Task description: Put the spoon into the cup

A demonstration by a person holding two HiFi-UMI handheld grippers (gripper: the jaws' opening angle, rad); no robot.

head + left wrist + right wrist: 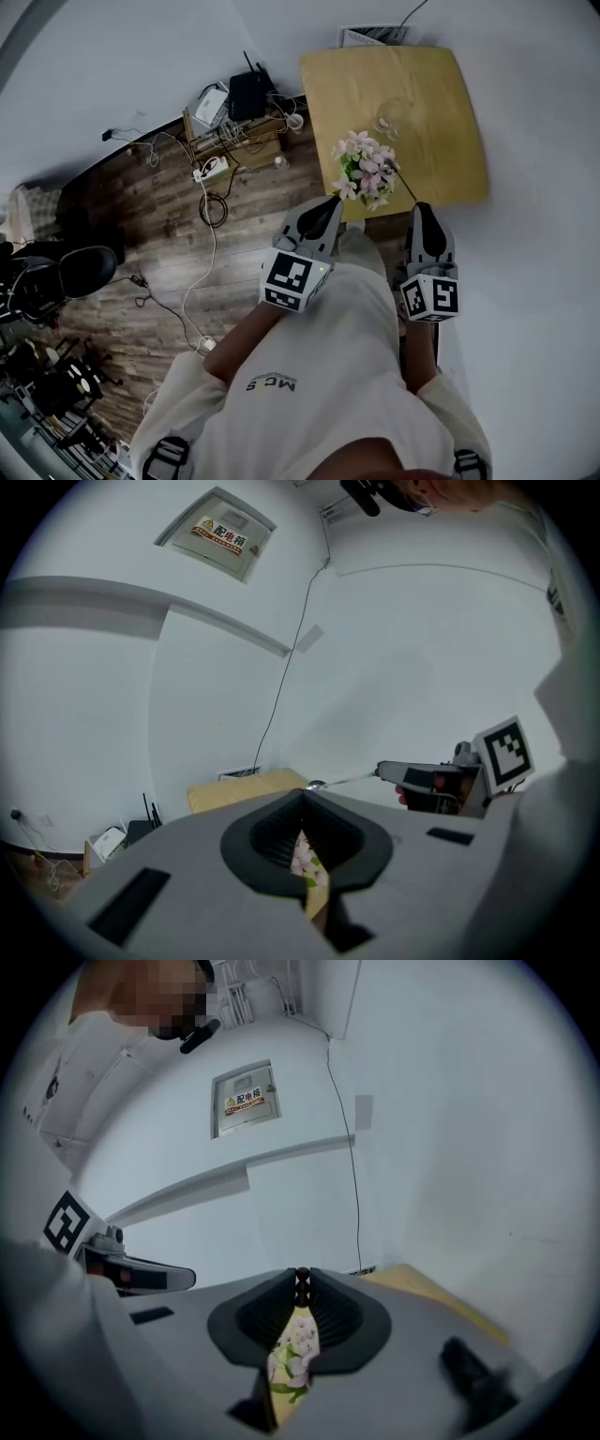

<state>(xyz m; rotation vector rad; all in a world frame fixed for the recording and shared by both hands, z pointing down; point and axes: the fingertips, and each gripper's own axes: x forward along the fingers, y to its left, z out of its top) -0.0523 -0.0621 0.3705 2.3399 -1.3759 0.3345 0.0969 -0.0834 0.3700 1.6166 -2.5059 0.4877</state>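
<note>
Silvery spoon [342,781] pinched in right gripper [302,1283], cup [392,117] ahead

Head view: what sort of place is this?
Probably an office or lab corner: a wooden table against white walls, a router amid loose cables, an office chair on wood flooring.

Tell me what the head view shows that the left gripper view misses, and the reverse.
Head view only: the glass cup standing on the table, and the office chair on the wooden floor.
Left gripper view only: the wall sign, and a close look at the left gripper, whose jaws are together with nothing between them.
Both: the yellow table, the pink flowers, and the spoon held in the right gripper.
</note>
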